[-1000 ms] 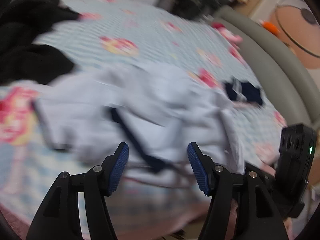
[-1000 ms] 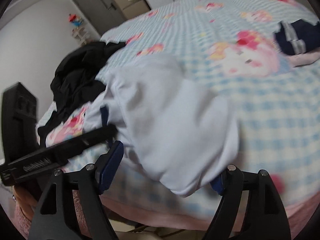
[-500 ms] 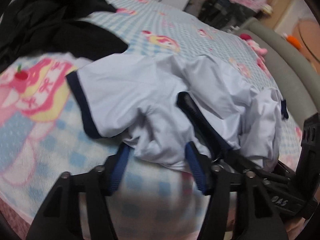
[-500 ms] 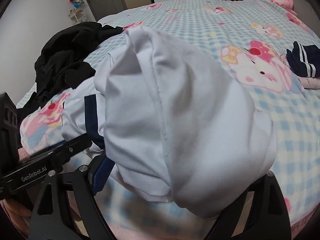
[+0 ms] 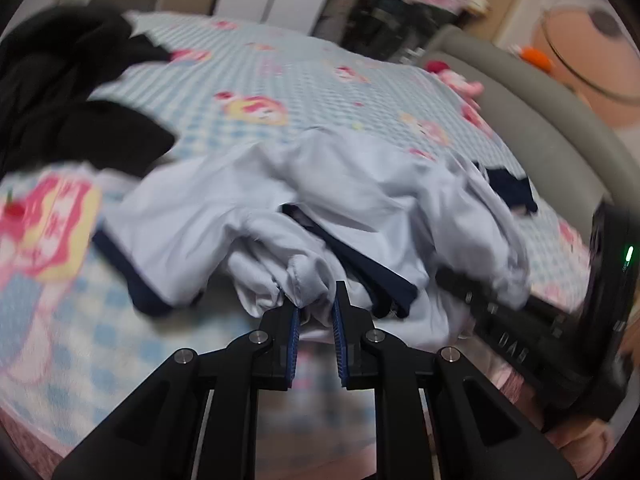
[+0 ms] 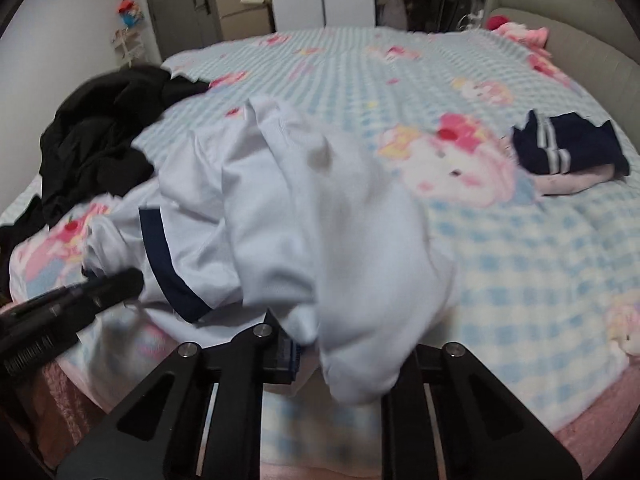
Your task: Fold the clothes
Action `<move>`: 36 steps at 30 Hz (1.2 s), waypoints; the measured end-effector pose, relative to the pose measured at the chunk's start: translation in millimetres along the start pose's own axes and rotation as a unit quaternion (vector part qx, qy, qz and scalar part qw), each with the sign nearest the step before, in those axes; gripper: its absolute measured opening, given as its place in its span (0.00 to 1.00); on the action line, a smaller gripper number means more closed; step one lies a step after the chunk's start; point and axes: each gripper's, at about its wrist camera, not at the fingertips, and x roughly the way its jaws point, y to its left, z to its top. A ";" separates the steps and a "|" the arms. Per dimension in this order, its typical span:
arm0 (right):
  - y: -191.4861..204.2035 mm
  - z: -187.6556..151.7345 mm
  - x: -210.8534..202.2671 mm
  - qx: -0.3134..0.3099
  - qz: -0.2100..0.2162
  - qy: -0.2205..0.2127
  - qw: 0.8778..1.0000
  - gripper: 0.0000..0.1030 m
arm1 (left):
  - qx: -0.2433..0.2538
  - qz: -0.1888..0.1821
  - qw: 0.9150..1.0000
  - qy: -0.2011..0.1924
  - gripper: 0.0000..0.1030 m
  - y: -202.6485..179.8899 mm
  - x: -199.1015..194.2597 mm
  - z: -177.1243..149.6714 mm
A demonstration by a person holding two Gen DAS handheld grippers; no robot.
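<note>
Pale blue shirt (image 5: 360, 200) with navy trim lies crumpled near the bed's (image 6: 520, 260) front edge. Left gripper (image 5: 314, 312) closing, bunched hem pinched between pads. Right gripper (image 6: 344, 354) closing on shirt fabric draped over it. Black clothes (image 6: 100, 144) left; bedspread open beyond.

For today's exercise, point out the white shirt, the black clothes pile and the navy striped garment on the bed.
white shirt (image 6: 320, 216): right wrist view, on its bunched body.
black clothes pile (image 6: 100, 148): right wrist view, middle of the heap.
navy striped garment (image 6: 568, 148): right wrist view, on the dark fabric.
</note>
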 end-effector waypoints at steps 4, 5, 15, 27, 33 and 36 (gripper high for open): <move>-23.6 10.0 -21.7 0.027 -0.020 -0.031 0.999 0.12 | 0.005 -0.055 0.998 0.005 0.14 -20.1 -4.3 2.7; -32.0 13.6 -26.8 0.037 -0.029 -0.039 0.998 0.11 | 0.008 -0.067 0.998 0.006 0.13 -26.0 -4.9 2.7; -52.7 13.1 -30.1 0.012 0.039 -0.017 0.999 0.50 | -0.039 -0.002 0.999 0.014 0.51 -0.4 6.0 14.1; -30.4 -26.5 33.2 0.014 0.081 0.062 0.995 0.73 | -0.087 0.012 0.996 0.023 0.73 36.4 11.1 -15.0; -41.4 -21.3 19.0 0.029 0.041 0.026 0.998 0.11 | -0.087 -0.031 0.996 0.002 0.23 29.8 0.6 -2.8; -40.2 -3.9 -5.3 0.027 0.025 -0.012 0.999 0.08 | -0.065 -0.030 0.997 -0.027 0.16 15.0 -9.7 29.1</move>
